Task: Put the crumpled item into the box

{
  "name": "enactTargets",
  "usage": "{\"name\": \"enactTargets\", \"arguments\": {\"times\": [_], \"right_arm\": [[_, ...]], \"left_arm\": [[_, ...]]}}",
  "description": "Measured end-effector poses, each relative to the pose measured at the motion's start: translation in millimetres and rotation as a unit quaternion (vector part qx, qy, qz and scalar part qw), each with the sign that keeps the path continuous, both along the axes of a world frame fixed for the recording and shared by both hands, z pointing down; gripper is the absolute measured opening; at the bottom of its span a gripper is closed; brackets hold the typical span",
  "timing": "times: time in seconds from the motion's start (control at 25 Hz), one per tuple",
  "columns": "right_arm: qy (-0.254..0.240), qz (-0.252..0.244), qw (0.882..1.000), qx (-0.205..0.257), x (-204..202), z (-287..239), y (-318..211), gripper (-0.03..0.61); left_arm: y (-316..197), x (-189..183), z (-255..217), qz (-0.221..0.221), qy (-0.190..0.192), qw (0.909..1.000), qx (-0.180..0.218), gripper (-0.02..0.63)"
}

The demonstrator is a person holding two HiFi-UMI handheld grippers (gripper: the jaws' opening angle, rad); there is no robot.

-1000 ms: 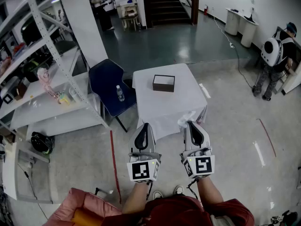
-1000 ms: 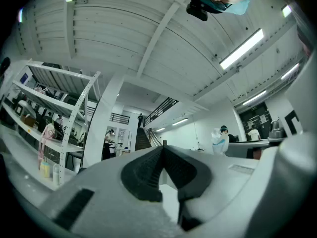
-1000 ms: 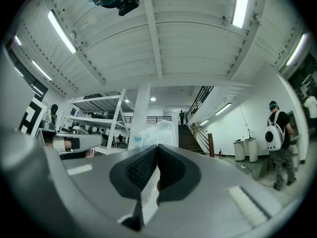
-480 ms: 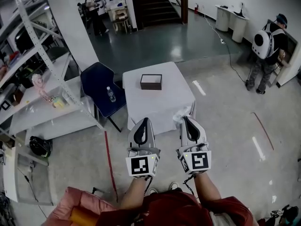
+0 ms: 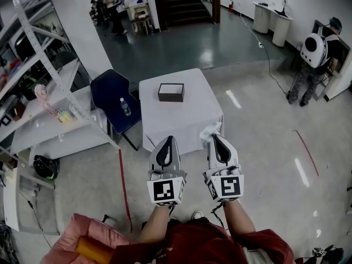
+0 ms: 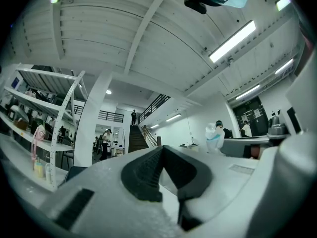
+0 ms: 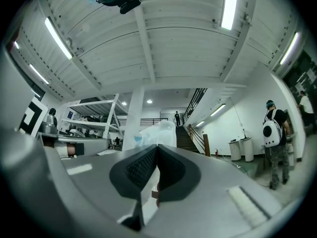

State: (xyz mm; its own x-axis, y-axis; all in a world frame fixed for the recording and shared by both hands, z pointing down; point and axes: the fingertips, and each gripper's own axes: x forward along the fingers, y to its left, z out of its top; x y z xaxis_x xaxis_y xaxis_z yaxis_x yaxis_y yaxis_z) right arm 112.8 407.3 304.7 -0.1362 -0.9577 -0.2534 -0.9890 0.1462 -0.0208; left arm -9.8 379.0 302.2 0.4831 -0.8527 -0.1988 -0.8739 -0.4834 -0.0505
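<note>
Since a second ago, the counter (image 5: 181, 120) and the box (image 5: 171, 92) on it have drifted leftward across the head view, and both tools sit a little further left too.

Seen from the head view, the white-draped counter stands on a pale, glossy floor (image 5: 264, 164), with the dark open box near its far edge. The left tool (image 5: 169, 139) and right tool (image 5: 215, 137) are held side by side just short of the counter's near edge. A crumpled item (image 5: 210, 131), white and filmy, sticks out past the right tool's tip, over the counter's near corner and well apart from the box. A blue chair (image 5: 110, 95) carrying a bottle (image 5: 126, 106) stands left of the counter, beside white shelving (image 5: 49, 87). A staircase (image 5: 181, 4) rises at the far end, and a person (image 5: 313, 59) with a white backpack stands at the right. A red line (image 5: 123, 186) runs along the floor.

The left gripper view shows that tool's jaws pressed together with nothing between them. Shelving is at the left and the staircase far off, under a ribbed white ceiling (image 6: 148, 48).

The right gripper view shows that tool's jaws pinching the crumpled item, which bulges out beyond their tips. The staircase and the backpacked person lie beyond, with light strips (image 7: 229, 6) overhead.
</note>
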Motion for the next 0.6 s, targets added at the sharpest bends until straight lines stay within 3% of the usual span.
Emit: {"name": "enactTargets", "arguments": {"times": [0.28,0.6], "right_arm": [[-0.009,0.0,1.0,-0.01,27.5,8.2,-4.3,0.003],[-0.006,-0.012,1.0,-0.016,27.9,13.0,-23.2,0.003]], "left_arm": [[-2.0,24.3,5.9,-0.003,-0.002,0.9999,-0.01,0.003],[-18.4,28.6,14.6,-0.006,0.004,0.9998,-0.02,0.003]]}}
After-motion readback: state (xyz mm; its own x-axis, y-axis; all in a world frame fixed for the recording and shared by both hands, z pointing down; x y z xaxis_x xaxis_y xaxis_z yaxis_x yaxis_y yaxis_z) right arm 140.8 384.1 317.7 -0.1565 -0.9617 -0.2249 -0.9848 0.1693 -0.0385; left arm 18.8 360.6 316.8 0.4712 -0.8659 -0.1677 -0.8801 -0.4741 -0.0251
